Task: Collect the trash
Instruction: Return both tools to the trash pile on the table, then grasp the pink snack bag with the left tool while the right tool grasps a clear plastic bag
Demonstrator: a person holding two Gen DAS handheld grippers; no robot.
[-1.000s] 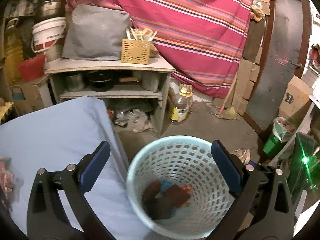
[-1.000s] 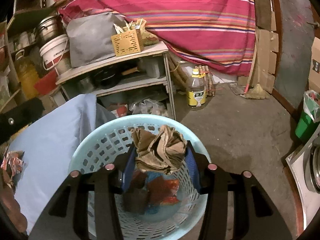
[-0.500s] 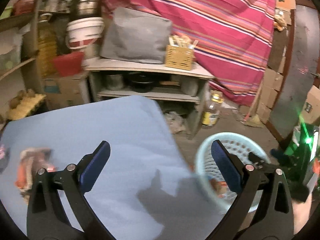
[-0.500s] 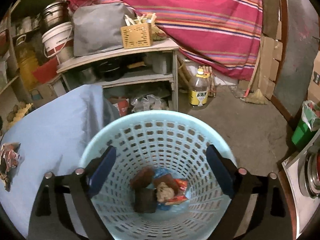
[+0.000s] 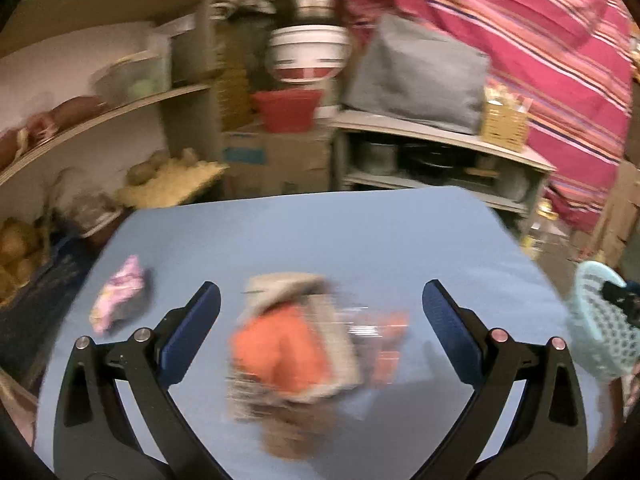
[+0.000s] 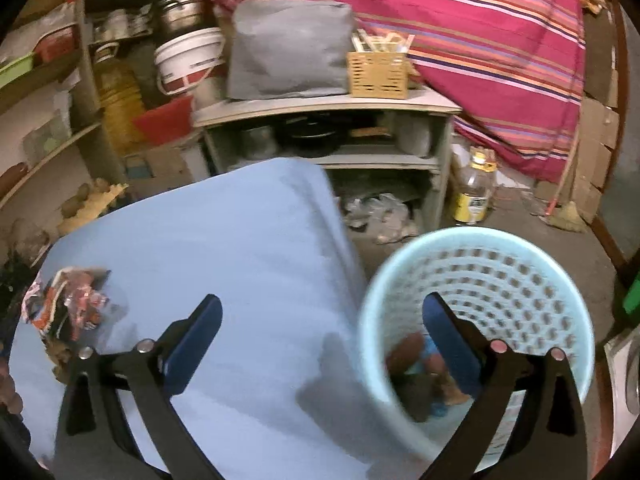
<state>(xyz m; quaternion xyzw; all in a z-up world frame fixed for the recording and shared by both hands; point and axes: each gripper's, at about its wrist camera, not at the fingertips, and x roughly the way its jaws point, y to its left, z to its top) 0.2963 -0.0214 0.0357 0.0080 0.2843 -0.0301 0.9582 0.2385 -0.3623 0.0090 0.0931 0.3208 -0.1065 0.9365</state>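
— On the blue worktop (image 5: pixel 360 240), left view, what lies there?
— Two pieces of trash: a blurred orange wrapper (image 5: pixel 288 344) between the wide-apart, empty jaws of the left hand-held gripper (image 5: pixel 320 328), and a pink scrap (image 5: pixel 118 300) off to its left. The basket (image 5: pixel 600 332) shows at the right edge. No writing is readable.
— And the right view?
— The right hand-held gripper (image 6: pixel 322 330) is opening, nothing between its jaws. One basket beside the worktop holds brown and blue trash (image 6: pixel 420 364). The bottle (image 6: pixel 474 188) label is too blurred to read.
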